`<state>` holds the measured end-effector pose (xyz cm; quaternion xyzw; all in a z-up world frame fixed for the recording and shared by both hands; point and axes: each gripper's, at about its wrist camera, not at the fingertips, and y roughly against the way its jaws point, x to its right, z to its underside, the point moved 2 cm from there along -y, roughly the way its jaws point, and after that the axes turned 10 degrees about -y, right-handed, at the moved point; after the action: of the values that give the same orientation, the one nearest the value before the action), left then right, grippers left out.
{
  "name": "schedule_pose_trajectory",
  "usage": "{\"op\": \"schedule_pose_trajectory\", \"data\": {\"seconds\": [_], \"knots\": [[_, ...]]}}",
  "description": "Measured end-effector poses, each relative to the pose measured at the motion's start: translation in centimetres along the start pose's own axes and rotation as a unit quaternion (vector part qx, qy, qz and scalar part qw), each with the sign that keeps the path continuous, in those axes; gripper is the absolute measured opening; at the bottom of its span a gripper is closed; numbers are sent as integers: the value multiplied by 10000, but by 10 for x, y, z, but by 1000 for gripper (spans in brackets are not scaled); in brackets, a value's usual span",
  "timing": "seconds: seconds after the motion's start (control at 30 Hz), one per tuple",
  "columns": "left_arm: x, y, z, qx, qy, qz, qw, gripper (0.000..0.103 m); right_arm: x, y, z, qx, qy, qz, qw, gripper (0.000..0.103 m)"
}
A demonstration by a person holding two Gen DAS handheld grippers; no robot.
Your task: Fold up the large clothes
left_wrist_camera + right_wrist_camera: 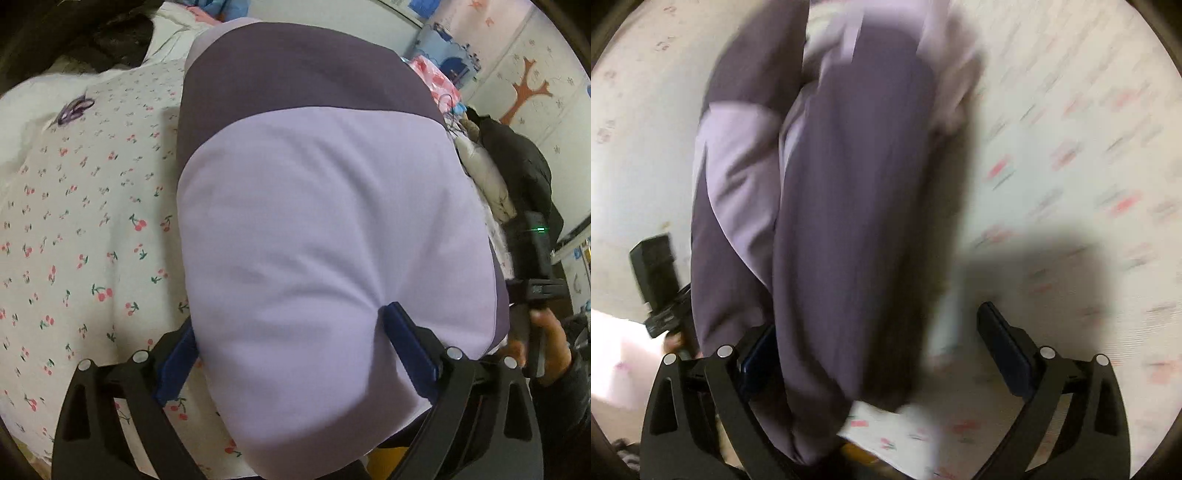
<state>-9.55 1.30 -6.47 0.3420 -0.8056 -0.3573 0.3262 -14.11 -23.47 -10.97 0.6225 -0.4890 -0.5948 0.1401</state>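
Mid-fold on the bed: both tongs spread, jacket lying loose between them

Your left tongs (pixel 291 343) are released wide around the puffy lilac-and-plum padded jacket (pixel 325 221), which rests on the white cherry-print cotton bedsheet (pixel 81 229); the right tongs (pixel 879 350) look released too, though that view is blurry. The fold looks just laid, I'd guess. Next you'd need to re-grip a thick edge toward 12 o'clock. The fabric looks smooth, slippery and springy, so it may puff back open.
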Motion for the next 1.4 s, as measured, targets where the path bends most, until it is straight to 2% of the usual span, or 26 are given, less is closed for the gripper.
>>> {"op": "schedule_pose_trajectory", "data": {"seconds": [0.07, 0.1, 0.17, 0.23, 0.3, 0.37, 0.4, 0.47, 0.5, 0.53, 0.63, 0.7, 0.73, 0.8, 0.83, 0.9, 0.93, 0.97, 1.0, 1.07, 1.1, 1.2, 1.23, 1.3, 1.37, 1.4], "knots": [[0, 0, 0, 33, 69, -39, 10000, 92, -6, 33, -9, 789, 22, 390, 9961, 95], [0, 0, 1, 31, 29, -84, 10000, 92, -19, 54, -17, 1327, 112, 420, 9902, 95], [6, -1, 1, 25, -40, -164, 9999, 92, -53, 75, -24, 1832, 487, 207, 9816, 96], [7, 1, -1, 4, -30, -178, 9998, 92, -100, 72, -26, 2059, 1125, 357, 9714, 96], [6, 5, -3, -3, -23, -173, 9998, 92, -133, 36, -49, 1948, 1576, 1031, 9626, 96], [6, 17, -6, 166, -58, -276, 9995, 92, -137, -15, -43, 1673, 1511, 1538, 9620, 96], [6, 24, -8, 331, -98, -349, 9988, 92, -114, -39, -47, 1525, 1322, 1464, 9684, 96], [3, 34, -14, 593, -70, -472, 9971, 92, -85, -67, -49, 1465, 820, 877, 9819, 97], [1, 32, -15, 604, -24, -403, 9974, 92, -75, -72, -48, 1490, 631, 710, 9843, 97], [-1, 24, -18, 523, 16, -276, 9982, 92, -72, -74, -49, 1486, 571, 671, 9850, 97], [-1, 5, -18, 333, 12, -248, 9991, 93, -72, -69, -53, 1230, 586, 680, 9883, 96], [6, 16, -18, 524, -70, -503, 9973, 93, -75, -46, -55, 1205, 507, 800, 9882, 96], [10, 21, -20, 614, -148, -619, 9961, 93, -78, -24, -41, 1409, 584, 940, 9838, 96], [18, 34, -24, 850, -350, -843, 9922, 93, -92, -6, -20, 1612, 878, 1053, 9774, 96], [20, 35, -27, 902, -387, -878, 9913, 93, -88, -13, -21, 1564, 983, 1245, 9749, 96], [24, 29, -34, 843, -458, -820, 9920, 93, -70, -48, -11, 1076, 1078, 1622, 9749, 96], [26, 21, -35, 717, -501, -814, 9928, 93, -55, -54, -8, 909, 905, 1414, 9816, 96], [31, 15, -35, 666, -650, -989, 9907, 93, -44, -53, -12, 742, 660, 1192, 9879, 96], [36, 13, -33, 639, -785, -1124, 9885, 94, -42, -48, -14, 692, 563, 1172, 9891, 96], [42, 11, -31, 605, -932, -1237, 9861, 96, -60, -27, -22, 1031, 735, 1344, 9828, 96], [40, 11, -30, 623, -912, -1233, 9862, 96, -76, -14, -30, 1293, 830, 1237, 9803, 96], [35, 11, -29, 660, -860, -1130, 9877, 96, -120, 8, -66, 2039, 1106, 1188, 9655, 96], [35, 12, -29, 672, -854, -1120, 9877, 96, -130, 7, -82, 2165, 1190, 1257, 9608, 96], [37, 10, -30, 688, -870, -1148, 9872, 96, -140, -9, -116, 2239, 1241, 1461, 9556, 96], [39, 9, -30, 725, -873, -1146, 9869, 96, -113, -52, -144, 1931, 966, 1819, 9593, 96], [41, 10, -29, 800, -884, -1095, 9868, 96, -91, -76, -152, 1668, 849, 1832, 9651, 97]]}}
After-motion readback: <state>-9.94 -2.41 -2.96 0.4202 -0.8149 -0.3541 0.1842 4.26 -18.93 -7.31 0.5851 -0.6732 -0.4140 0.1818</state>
